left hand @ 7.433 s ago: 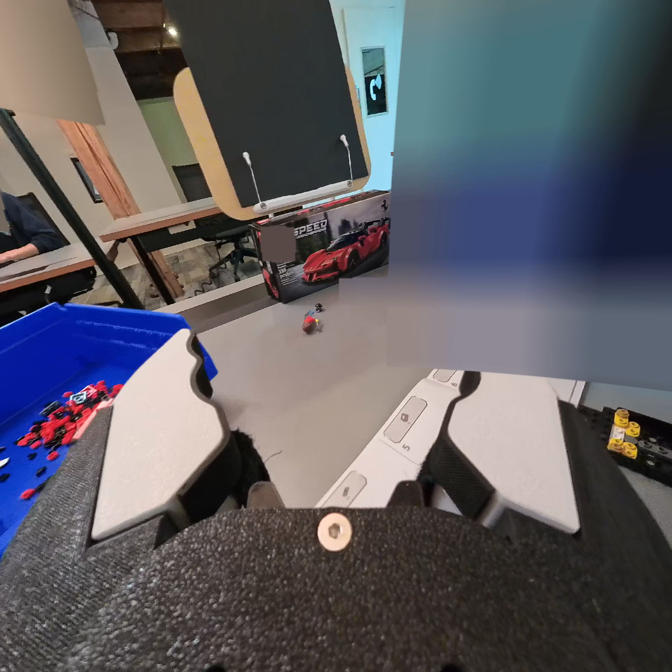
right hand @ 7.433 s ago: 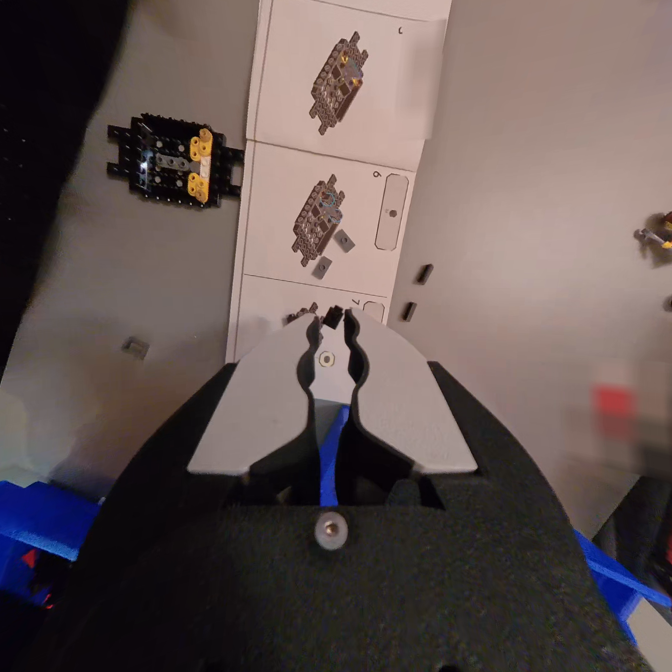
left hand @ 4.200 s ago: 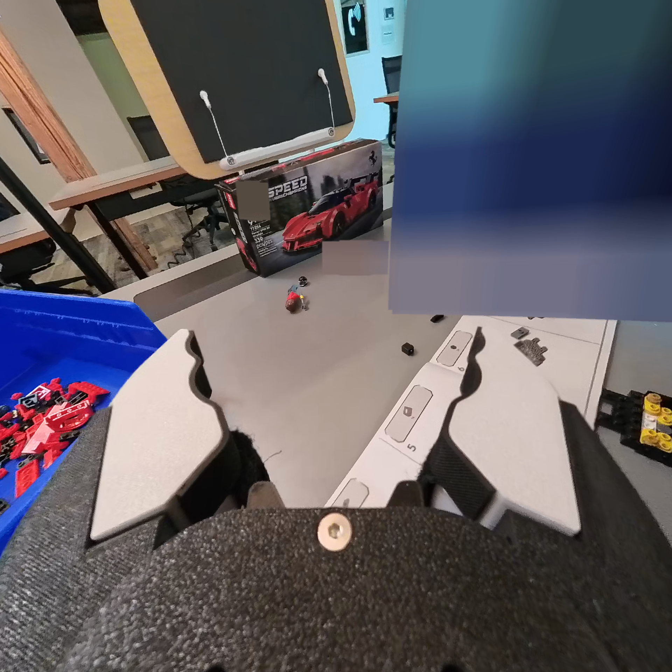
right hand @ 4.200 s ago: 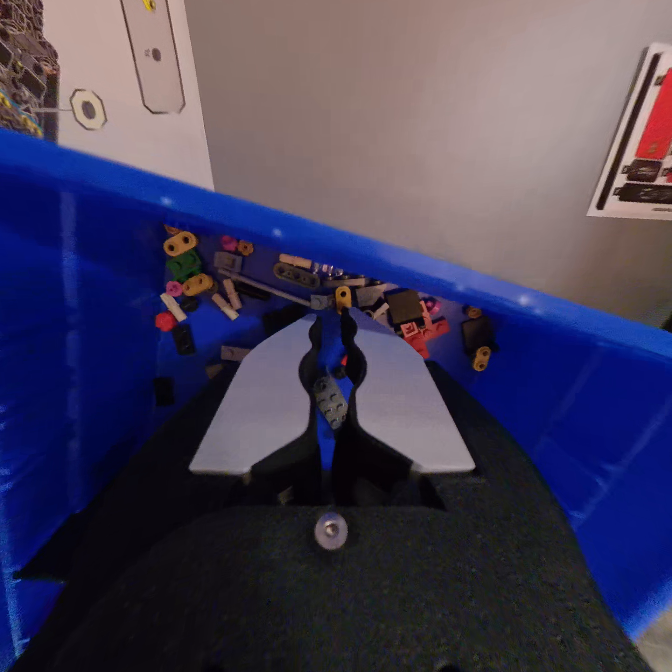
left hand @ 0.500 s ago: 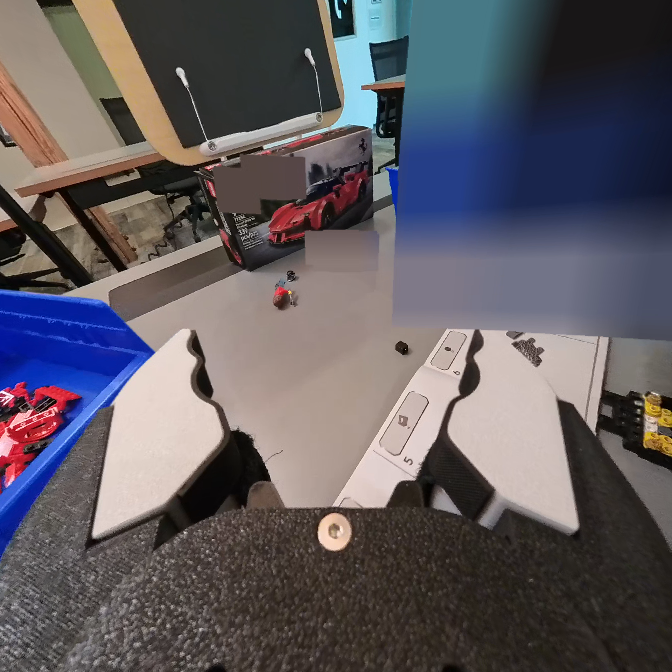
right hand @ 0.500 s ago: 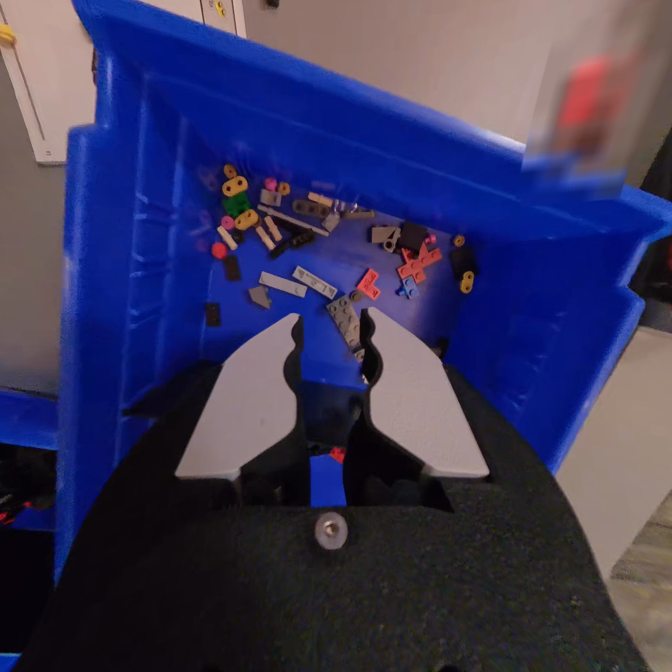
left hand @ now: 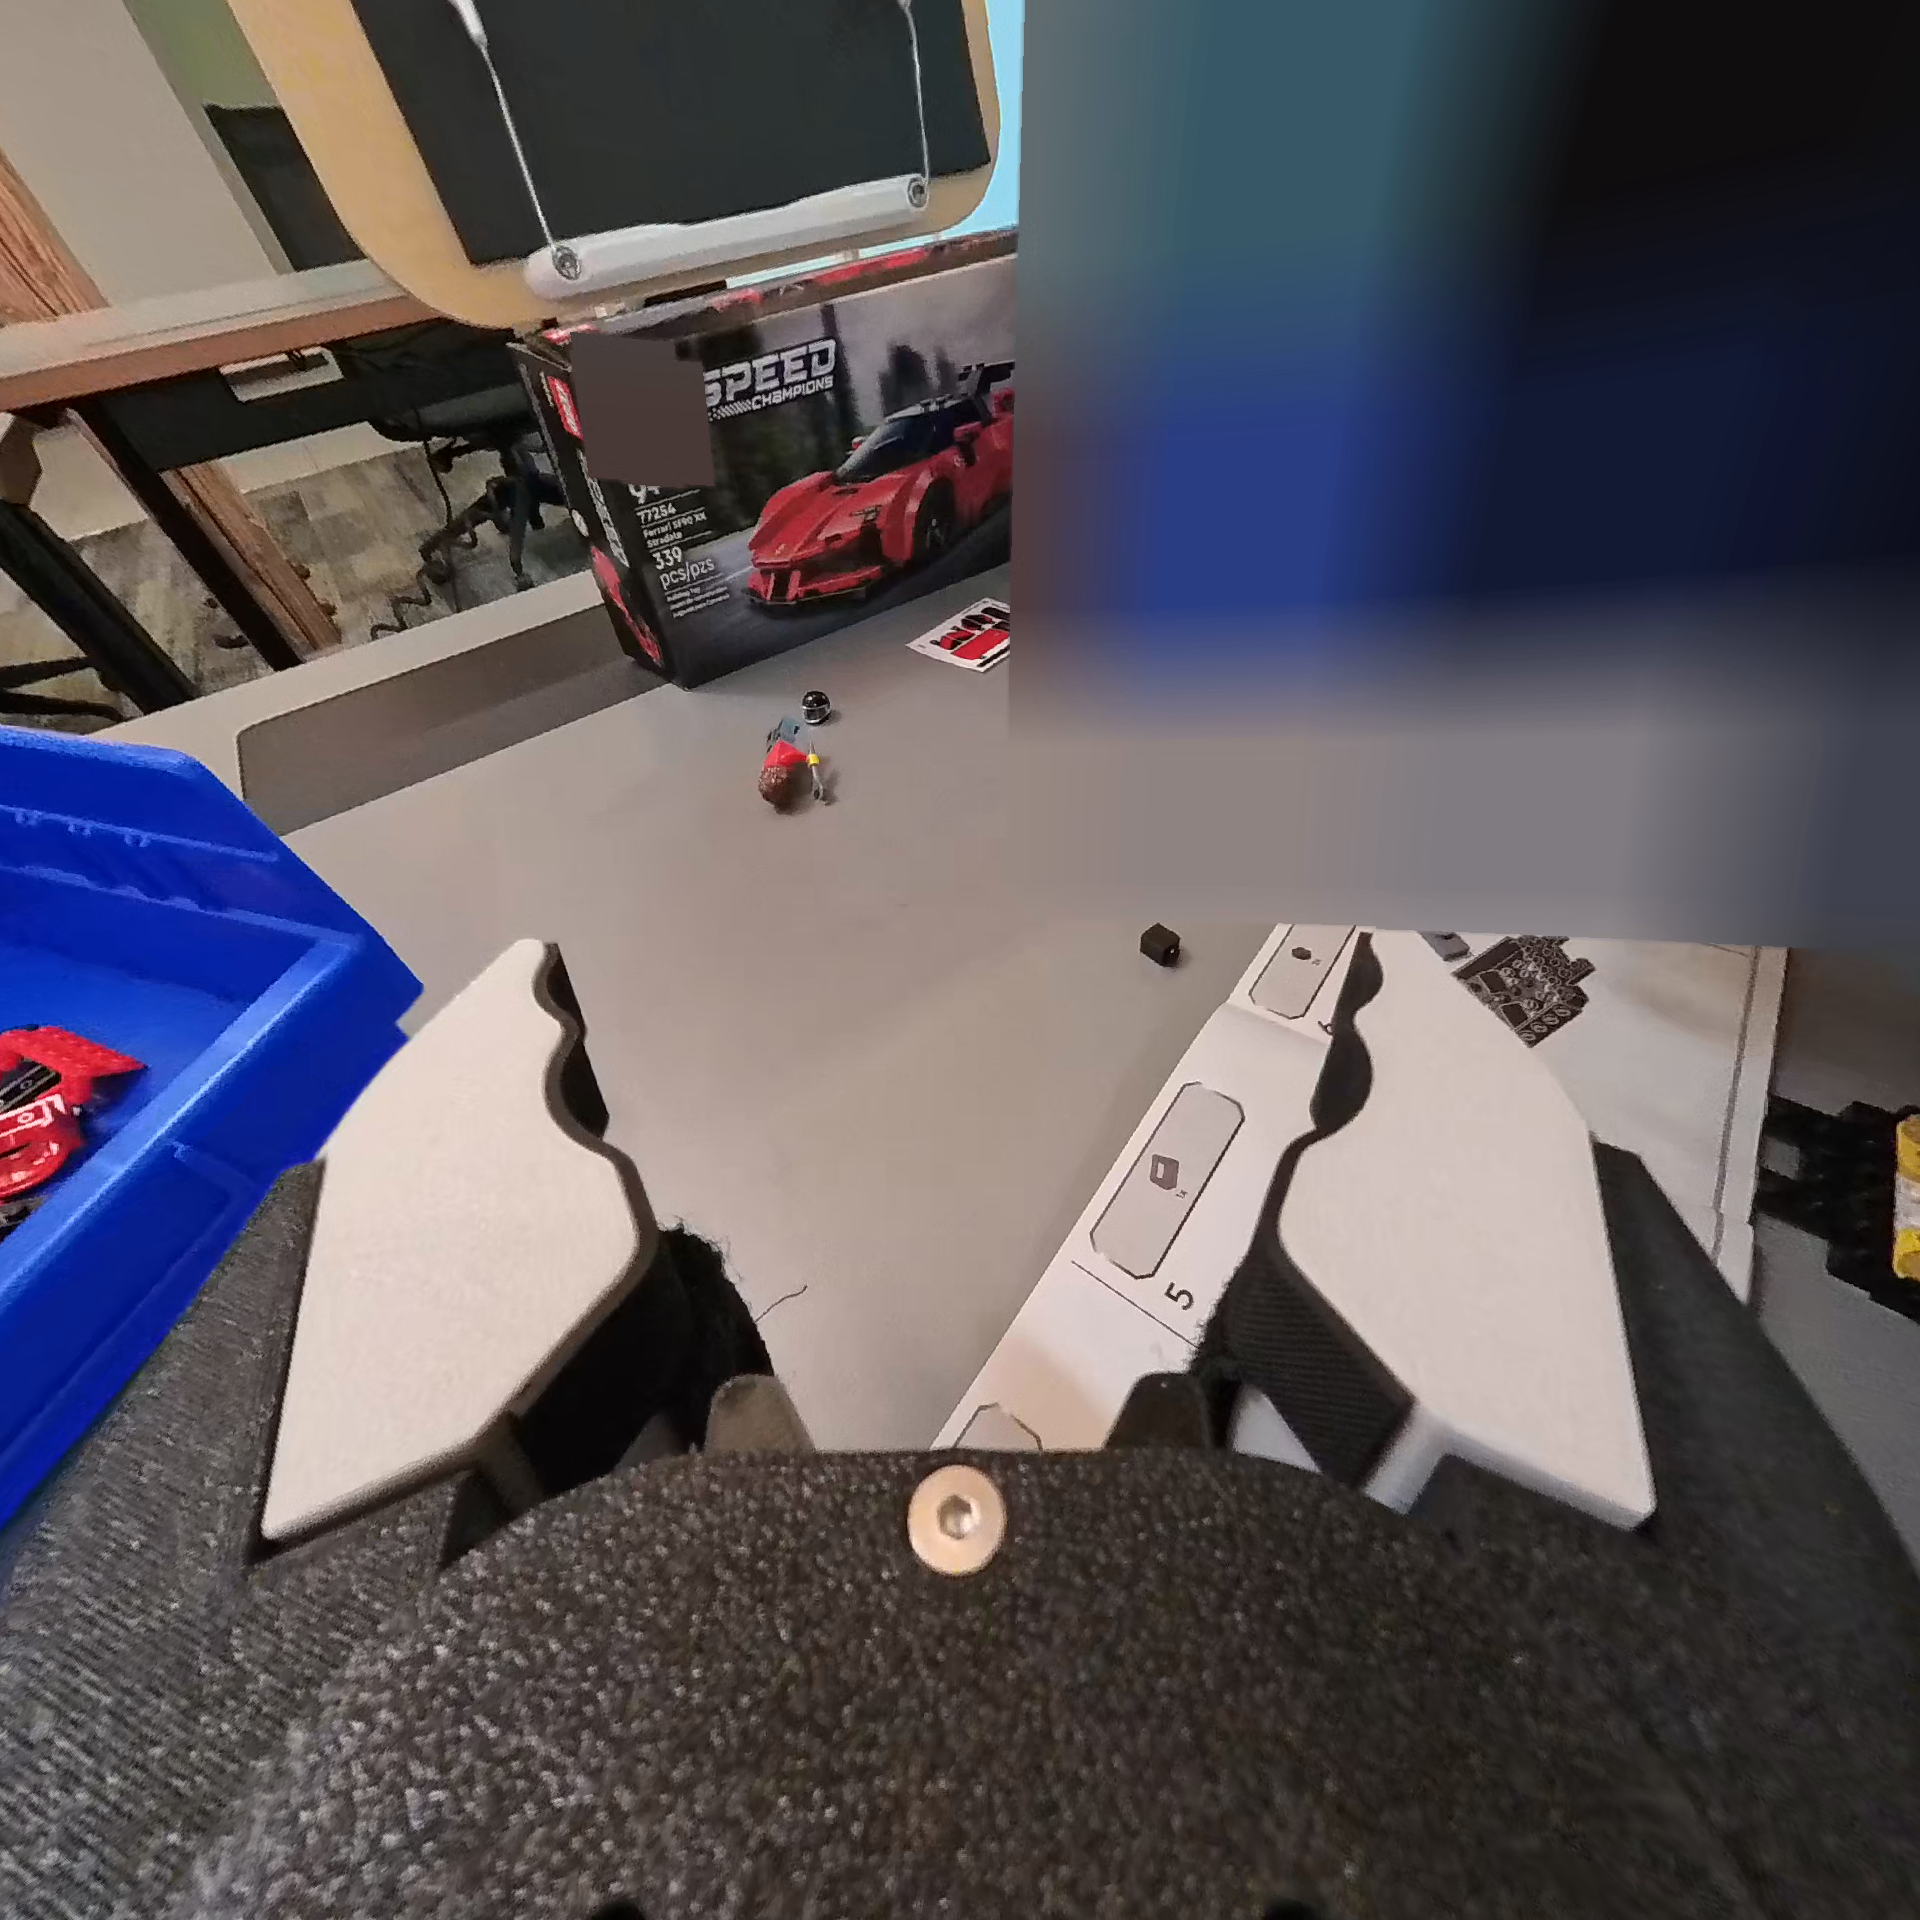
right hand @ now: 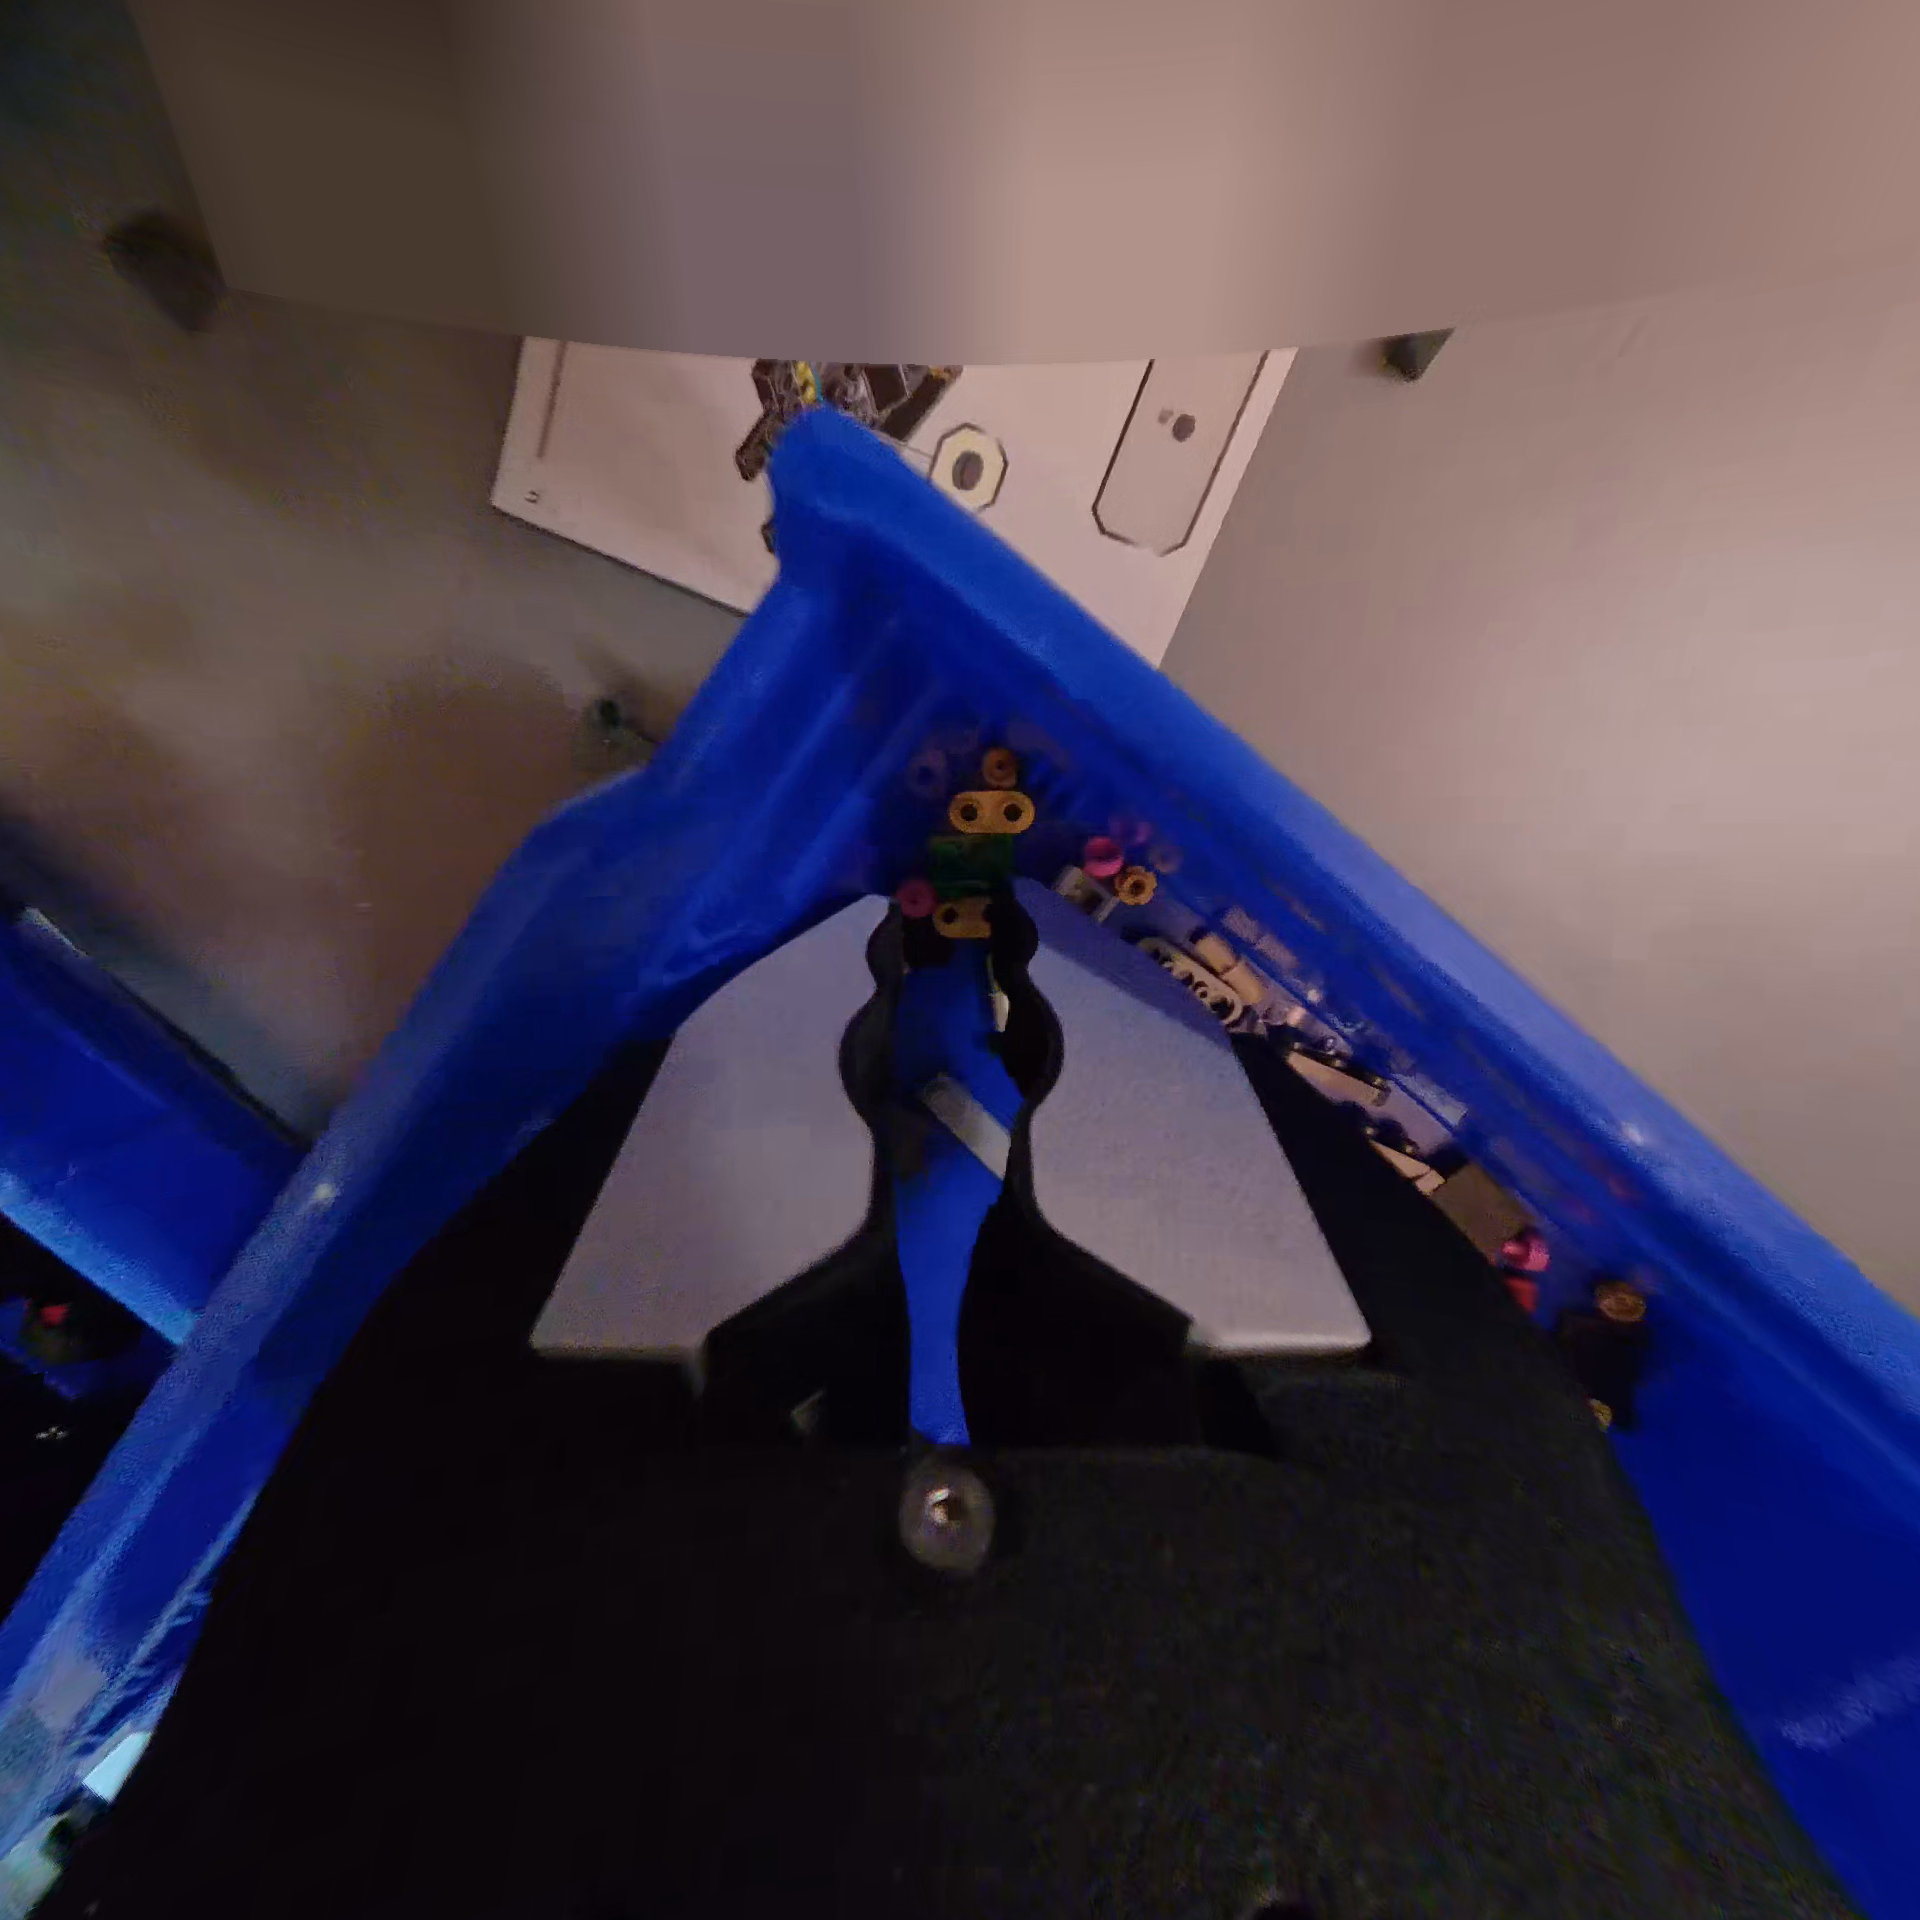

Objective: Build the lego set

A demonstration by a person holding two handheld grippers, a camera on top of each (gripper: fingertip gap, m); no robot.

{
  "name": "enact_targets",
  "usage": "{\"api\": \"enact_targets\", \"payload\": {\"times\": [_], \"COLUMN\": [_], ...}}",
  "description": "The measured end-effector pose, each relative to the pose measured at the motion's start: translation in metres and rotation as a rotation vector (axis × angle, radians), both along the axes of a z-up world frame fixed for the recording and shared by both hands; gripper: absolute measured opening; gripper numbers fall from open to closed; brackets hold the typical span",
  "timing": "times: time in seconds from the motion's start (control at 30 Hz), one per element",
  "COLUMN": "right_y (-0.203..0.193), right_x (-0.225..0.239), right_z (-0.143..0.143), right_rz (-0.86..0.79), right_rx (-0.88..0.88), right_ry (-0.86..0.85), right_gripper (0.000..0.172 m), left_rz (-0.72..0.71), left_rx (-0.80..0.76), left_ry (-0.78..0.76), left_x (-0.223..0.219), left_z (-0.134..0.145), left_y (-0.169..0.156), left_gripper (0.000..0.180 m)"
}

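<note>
In the left wrist view my left gripper (left hand: 951, 951) is wide open and empty above the grey table (left hand: 831, 1039), between a blue bin (left hand: 208, 935) of red pieces and a white instruction sheet (left hand: 1143, 1143). In the right wrist view my right gripper (right hand: 956, 925) reaches into a corner of another blue bin (right hand: 1039, 623). Its jaws stand narrow, with a small yellow two-hole piece (right hand: 961, 917) at the fingertips. The picture is dim and blurred, so I cannot tell whether the pads press on it. A green piece (right hand: 971, 860) and a second yellow piece (right hand: 992, 810) lie just beyond.
A toy car box (left hand: 810, 488), a minifigure (left hand: 790, 764), a small helmet (left hand: 818, 707) and a black cube (left hand: 1158, 943) are on the table ahead. A black and yellow assembly (left hand: 1849, 1184) lies at the right. Loose pieces (right hand: 1299, 1018) line the bin's wall.
My right gripper has dropped deeper into the bin's corner and its jaws have narrowed around the yellow piece. My left gripper stays wide open and has barely moved.
</note>
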State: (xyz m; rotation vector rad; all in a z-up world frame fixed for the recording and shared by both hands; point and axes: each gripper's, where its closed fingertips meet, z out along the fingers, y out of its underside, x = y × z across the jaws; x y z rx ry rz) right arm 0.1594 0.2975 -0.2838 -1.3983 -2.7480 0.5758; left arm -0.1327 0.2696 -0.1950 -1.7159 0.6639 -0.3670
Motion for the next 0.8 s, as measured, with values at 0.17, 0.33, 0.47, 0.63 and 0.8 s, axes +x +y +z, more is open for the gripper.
{"api": "enact_targets", "payload": {"times": [0.17, 0.33, 0.47, 0.63, 0.8], "right_y": [0.004, 0.004, 0.005, 0.005, 0.014], "right_x": [0.003, 0.002, 0.001, -0.002, -0.002], "right_z": [-0.009, -0.011, -0.012, -0.008, 0.015], "right_rz": [-0.001, -0.018, -0.031, -0.042, -0.1], "right_rx": [0.027, 0.02, 0.026, 0.016, 0.042], "right_ry": [-0.027, 0.005, 0.026, 0.046, 0.095], "right_gripper": [0.018, 0.018, 0.008, 0.008, 0.008], "left_rz": [-0.012, -0.016, -0.019, -0.024, -0.017], "left_rx": [-0.007, -0.003, -0.004, 0.006, 0.022], "left_ry": [0.004, 0.0, -0.001, 0.009, -0.001], "left_x": [0.002, 0.003, 0.005, 0.006, 0.004], "left_z": [-0.002, -0.001, -0.002, 0.001, 0.006], "left_y": [0.001, 0.0, -0.001, -0.003, -0.006], "left_gripper": [0.134, 0.134, 0.134, 0.134, 0.134]}}
